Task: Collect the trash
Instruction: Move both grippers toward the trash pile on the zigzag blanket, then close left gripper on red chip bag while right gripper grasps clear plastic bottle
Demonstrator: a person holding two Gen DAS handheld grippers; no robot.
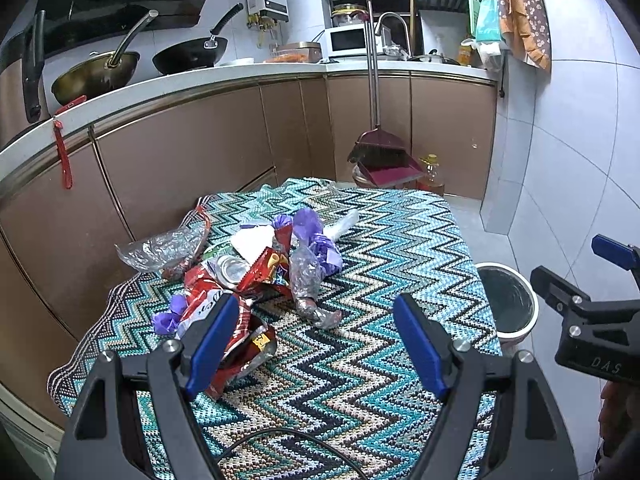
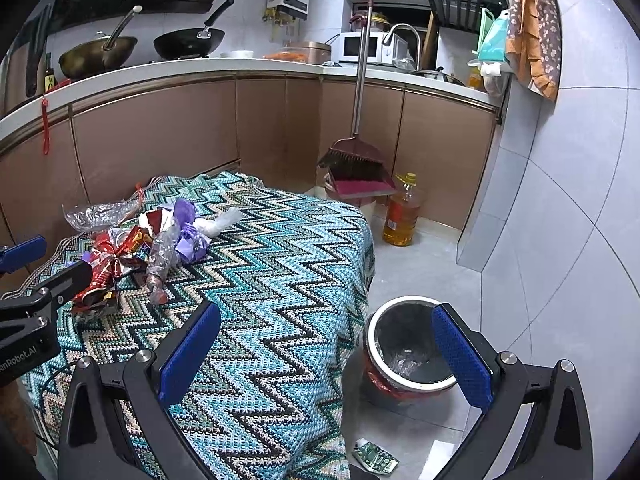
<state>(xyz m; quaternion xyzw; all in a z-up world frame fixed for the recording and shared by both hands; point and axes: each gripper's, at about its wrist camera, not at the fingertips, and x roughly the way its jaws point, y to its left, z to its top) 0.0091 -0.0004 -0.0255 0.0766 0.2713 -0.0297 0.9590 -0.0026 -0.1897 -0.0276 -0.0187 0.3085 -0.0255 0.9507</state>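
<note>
A pile of trash [image 1: 256,268] lies on the zigzag-patterned tablecloth [image 1: 380,248]: red snack wrappers, a crushed can, purple wrappers, clear plastic. It also shows in the right wrist view [image 2: 148,240]. My left gripper [image 1: 316,344] is open and empty, its left finger just in front of the red wrappers. My right gripper [image 2: 326,354] is open and empty, above the table's right edge and the trash bin [image 2: 412,352] on the floor. The bin also shows in the left wrist view [image 1: 508,304], and the right gripper shows there at the far right [image 1: 576,280].
A green wrapper [image 2: 374,454] lies on the floor in front of the bin. A broom and dustpan [image 2: 356,168] and an oil bottle [image 2: 402,212] stand by the brown cabinets. Woks sit on the counter [image 1: 280,70].
</note>
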